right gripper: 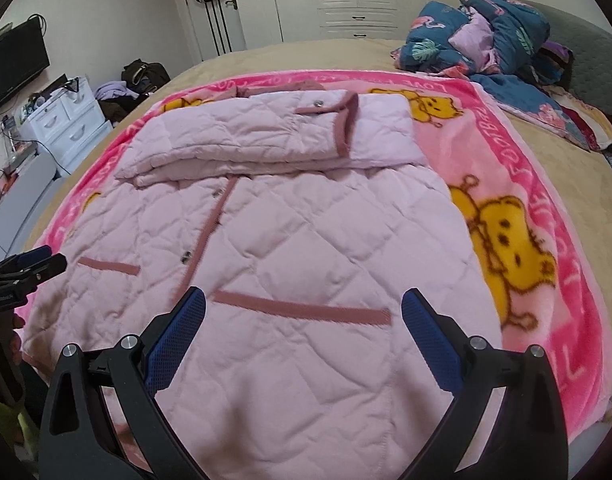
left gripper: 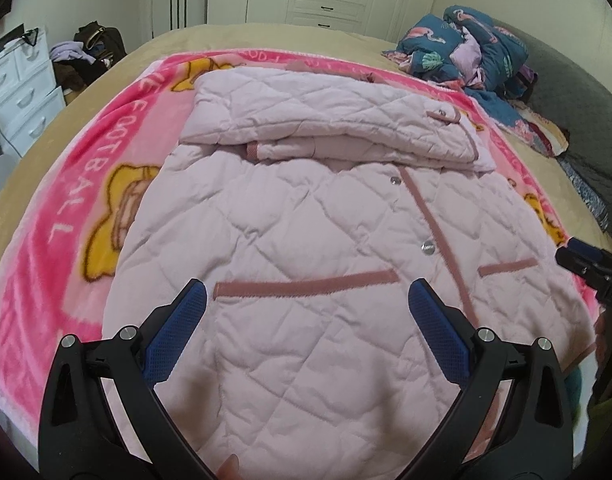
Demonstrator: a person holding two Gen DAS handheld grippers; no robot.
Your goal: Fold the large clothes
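The left gripper (left gripper: 306, 296) and right gripper (right gripper: 303, 304) hung wide open, probably just above the pink quilted coat (left gripper: 297, 232), mid-frame

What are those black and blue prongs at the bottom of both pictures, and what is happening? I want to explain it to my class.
They are the two fingers of a hand-held gripper; a person carries one in each hand, with a camera on each looking forward along the fingers. One picture comes from the left hand-held gripper, the other from the right hand-held gripper. Both are open and hold nothing. Below them a pale pink quilted jacket lies on a pink cartoon blanket spread over a bed. The jacket's sleeves are already folded across its top. A bundle of blue bedding sits at the far corner.
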